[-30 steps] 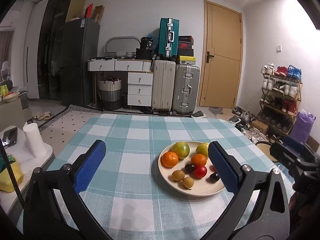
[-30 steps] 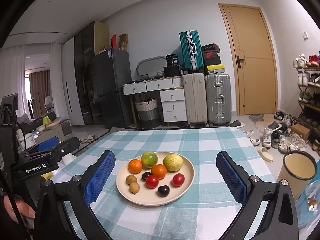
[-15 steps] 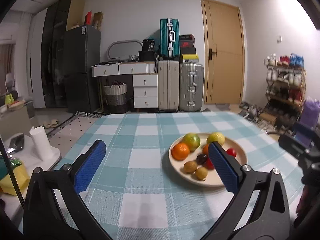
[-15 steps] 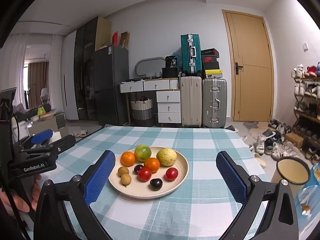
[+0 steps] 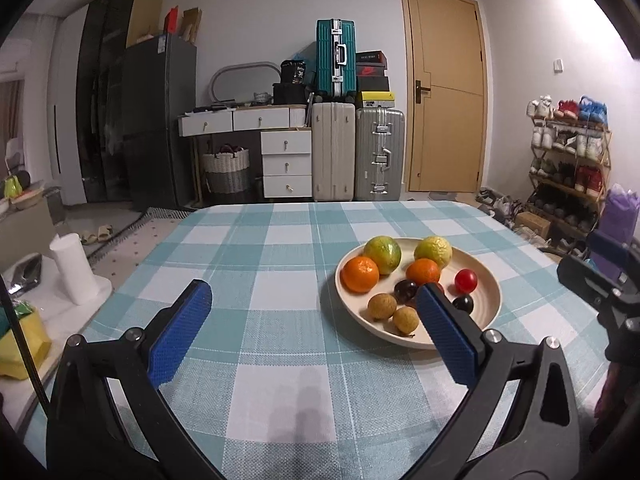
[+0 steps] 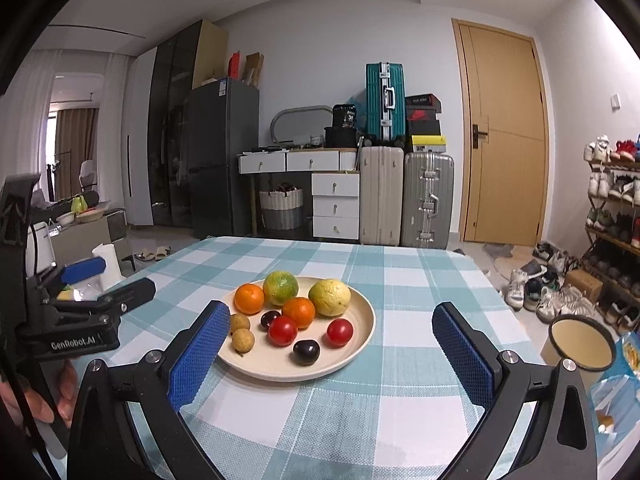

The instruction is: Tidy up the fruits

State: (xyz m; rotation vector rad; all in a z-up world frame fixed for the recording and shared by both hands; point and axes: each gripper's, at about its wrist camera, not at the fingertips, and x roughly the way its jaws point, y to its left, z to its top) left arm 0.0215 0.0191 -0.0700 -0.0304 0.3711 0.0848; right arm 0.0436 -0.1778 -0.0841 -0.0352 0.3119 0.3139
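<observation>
All fruits lie gathered on the plate (image 6: 360, 344), centre frame, on the checked surface (image 6: 400, 412). Left gripper (image 5: 316, 328) and right gripper (image 6: 332, 346): jaws wide apart, holding nothing, apparently poised to reach. Small brown fruits possibly longans.

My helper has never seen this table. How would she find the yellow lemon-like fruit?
Find the beige plate on the checked tablecloth. On its far right side sits the yellow fruit, the only pale yellow one.

A checked-cloth table (image 6: 400, 280) bears one fruit plate (image 6: 360, 344).
</observation>
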